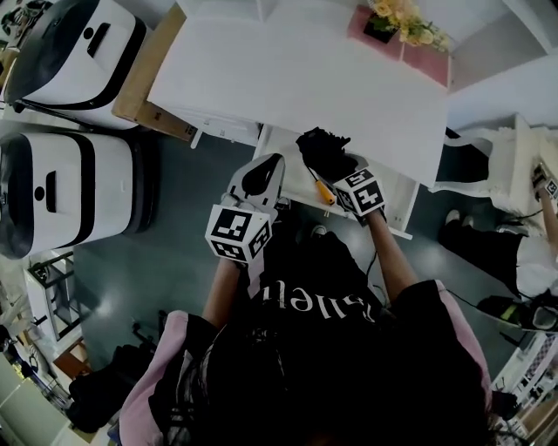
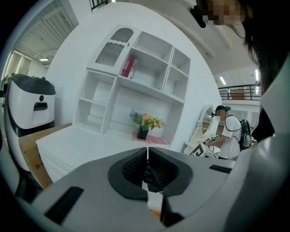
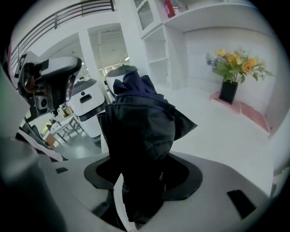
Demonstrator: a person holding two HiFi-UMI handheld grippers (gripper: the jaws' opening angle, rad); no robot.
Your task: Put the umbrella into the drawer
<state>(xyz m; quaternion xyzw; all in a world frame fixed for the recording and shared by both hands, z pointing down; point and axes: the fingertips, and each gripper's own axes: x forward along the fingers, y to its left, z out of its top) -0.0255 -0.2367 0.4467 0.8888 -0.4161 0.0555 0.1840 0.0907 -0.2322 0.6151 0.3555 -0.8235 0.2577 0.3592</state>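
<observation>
A folded black umbrella with an orange handle is held over the open white drawer under the desk. My right gripper is shut on it. In the right gripper view the dark fabric rises between the jaws of that right gripper and hides their pads. Beside it on the left, at the drawer's front, my left gripper has its jaws pressed together. In its own view the left gripper has something dark just behind the pads, and I cannot tell what it is.
The white desk carries a hutch of shelves and a pot of flowers. Two white machines and a cardboard box stand at left. Another person sits at right by a white chair.
</observation>
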